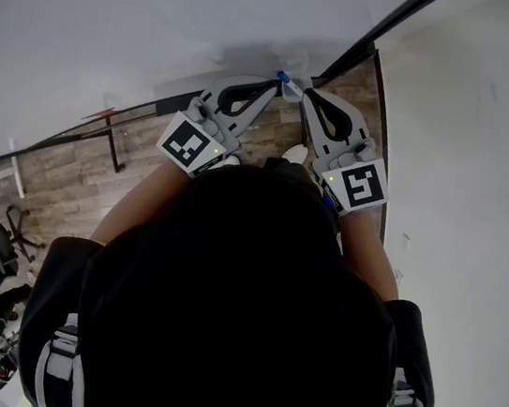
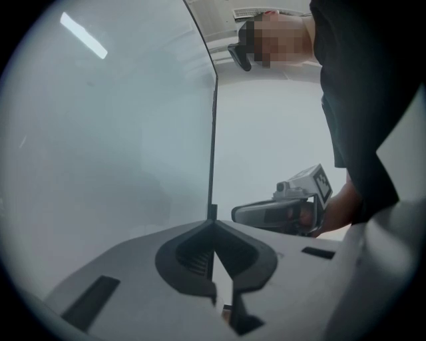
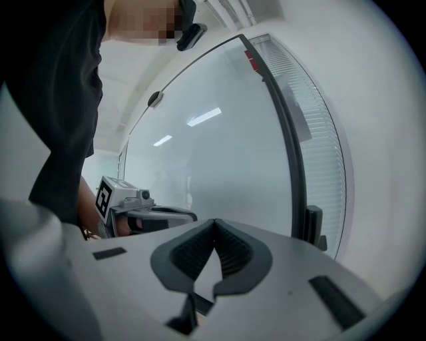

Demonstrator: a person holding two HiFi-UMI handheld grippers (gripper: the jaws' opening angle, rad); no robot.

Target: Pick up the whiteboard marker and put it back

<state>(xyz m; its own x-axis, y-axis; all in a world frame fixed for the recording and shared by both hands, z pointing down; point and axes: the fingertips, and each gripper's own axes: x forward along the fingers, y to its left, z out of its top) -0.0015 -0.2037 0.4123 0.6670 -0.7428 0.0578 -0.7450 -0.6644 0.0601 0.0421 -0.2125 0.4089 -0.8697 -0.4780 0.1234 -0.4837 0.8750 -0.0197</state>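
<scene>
Head view: the left gripper (image 1: 274, 81) and right gripper (image 1: 306, 92) meet tip to tip at the whiteboard (image 1: 120, 26) edge. The whiteboard marker (image 1: 284, 77) shows at their tips, blue end leftward, long axis apparently crosswise. Left gripper view: jaws closed, pads touching. Right gripper view: jaws likewise closed together.

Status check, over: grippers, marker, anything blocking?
Left gripper jaws together, right gripper jaws together; nothing shows between either. Small blue thing at both tips in head view, possibly the marker; grip unconfirmed. Whiteboard straight ahead, no obstruction seen.
</scene>
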